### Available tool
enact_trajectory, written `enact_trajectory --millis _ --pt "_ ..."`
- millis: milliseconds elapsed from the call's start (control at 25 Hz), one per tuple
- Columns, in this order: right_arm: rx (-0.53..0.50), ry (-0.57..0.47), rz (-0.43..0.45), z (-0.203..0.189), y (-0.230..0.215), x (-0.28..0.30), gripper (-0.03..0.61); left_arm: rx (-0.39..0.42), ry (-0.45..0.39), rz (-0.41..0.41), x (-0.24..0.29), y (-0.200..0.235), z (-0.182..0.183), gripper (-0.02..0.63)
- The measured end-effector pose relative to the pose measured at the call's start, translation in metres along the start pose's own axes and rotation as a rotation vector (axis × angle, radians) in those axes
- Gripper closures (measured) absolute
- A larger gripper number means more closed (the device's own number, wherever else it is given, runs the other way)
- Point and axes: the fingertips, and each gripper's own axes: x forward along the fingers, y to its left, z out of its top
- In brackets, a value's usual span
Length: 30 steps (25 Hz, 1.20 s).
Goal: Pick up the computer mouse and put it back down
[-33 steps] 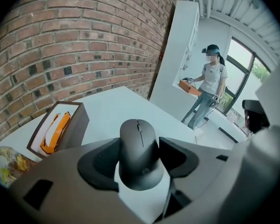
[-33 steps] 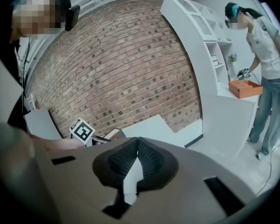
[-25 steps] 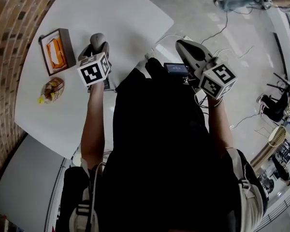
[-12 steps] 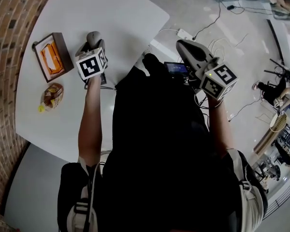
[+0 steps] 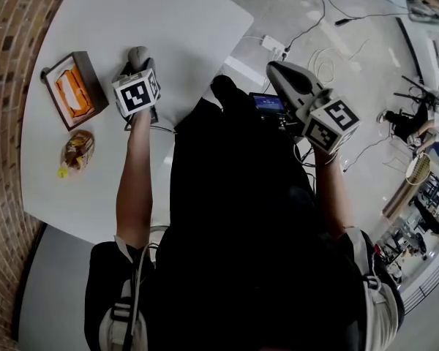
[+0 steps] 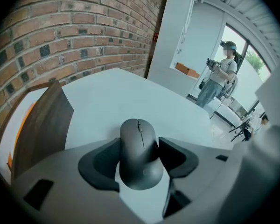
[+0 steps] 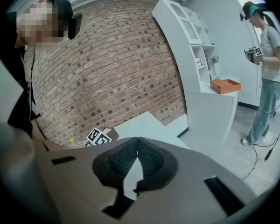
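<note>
A dark grey computer mouse (image 6: 139, 153) sits lengthwise between the two dark pads of my left gripper (image 6: 139, 158), which press on both of its sides. In the head view the mouse (image 5: 138, 53) pokes out beyond the left gripper (image 5: 137, 70), low over the white table (image 5: 183, 20). Whether the mouse touches the tabletop I cannot tell. My right gripper (image 5: 282, 70) hangs off the table's right side above the floor. In the right gripper view its jaws (image 7: 137, 143) are shut, pad tips together, with nothing between them.
A wooden box with an orange inside (image 5: 72, 90) and a snack packet (image 5: 74, 151) lie on the table left of the mouse. A brick wall (image 5: 14, 20) runs along the left. A power strip (image 5: 272, 47) and cables lie on the floor. A person (image 7: 266, 64) stands by white shelves (image 7: 196, 64).
My left gripper has sunk toward the tabletop with the mouse still in it, moving up in the head view. The right gripper has stayed in place.
</note>
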Motion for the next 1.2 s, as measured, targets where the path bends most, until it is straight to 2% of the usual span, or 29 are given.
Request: enact_trajectory --millis 320,560,840,1200 --pt "0.002 0.019 -0.021 0.003 0.004 0.003 0.561 0.016 0.027 0.001 0.018 0.007 -0.012 0.341" --pt "0.013 0.021 -0.023 0.001 0.002 0.005 0.561 0.007 0.018 -0.005 0.021 0.009 -0.007 0.341" --pt "0.019 0.026 -0.032 -0.001 -0.002 0.006 0.561 -0.084 -0.010 -0.053 0.024 0.007 -0.005 0.339" --pt "0.034 0.011 -0.041 0.000 -0.005 0.003 0.561 -0.062 -0.002 -0.056 0.027 0.004 -0.006 0.336"
